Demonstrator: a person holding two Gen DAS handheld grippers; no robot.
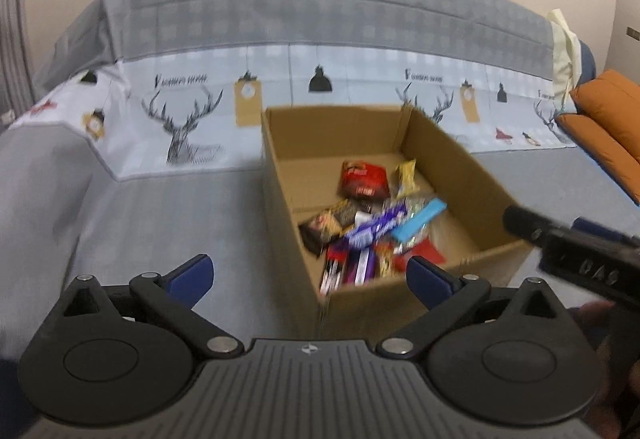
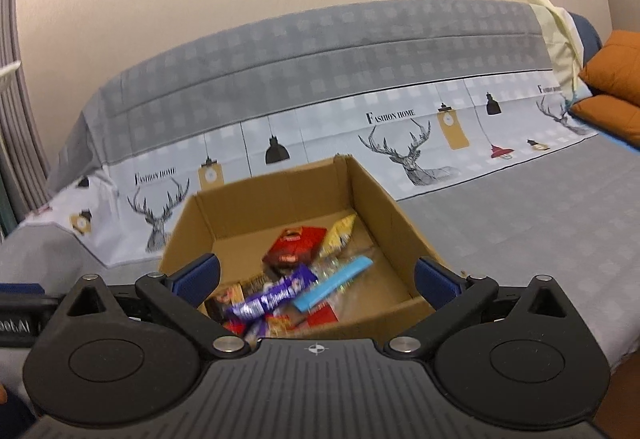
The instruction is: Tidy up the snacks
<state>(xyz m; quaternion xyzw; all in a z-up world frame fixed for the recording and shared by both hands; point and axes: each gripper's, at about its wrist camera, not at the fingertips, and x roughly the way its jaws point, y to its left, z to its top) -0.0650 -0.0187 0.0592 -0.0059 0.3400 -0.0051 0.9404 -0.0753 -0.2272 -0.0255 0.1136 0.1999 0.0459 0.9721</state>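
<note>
An open cardboard box [image 1: 440, 151] [image 2: 380, 207] sits on the bed with a heap of wrapped snacks inside. On top of the heap lie a red packet [image 1: 364, 181] [image 2: 296, 243], a yellow packet [image 1: 407, 175] [image 2: 340, 233], a purple bar [image 1: 376, 227] [image 2: 276, 297] and a light blue bar [image 1: 420, 225] [image 2: 334, 285]. My left gripper [image 1: 308, 271] hangs open over the box's near left corner with nothing between its fingers. My right gripper [image 2: 316, 271] is open above the box's near edge, also empty. Its black body [image 1: 568, 247] shows at the right of the left wrist view.
The bed carries a grey sheet [image 1: 160, 219] [image 2: 520, 239] printed with deer and lamps. Orange cushions [image 1: 608, 111] [image 2: 612, 79] lie at the far right, with a cream cloth [image 1: 564, 55] beside them. A curtain [image 2: 16, 119] hangs at the left, and a plain wall rises behind.
</note>
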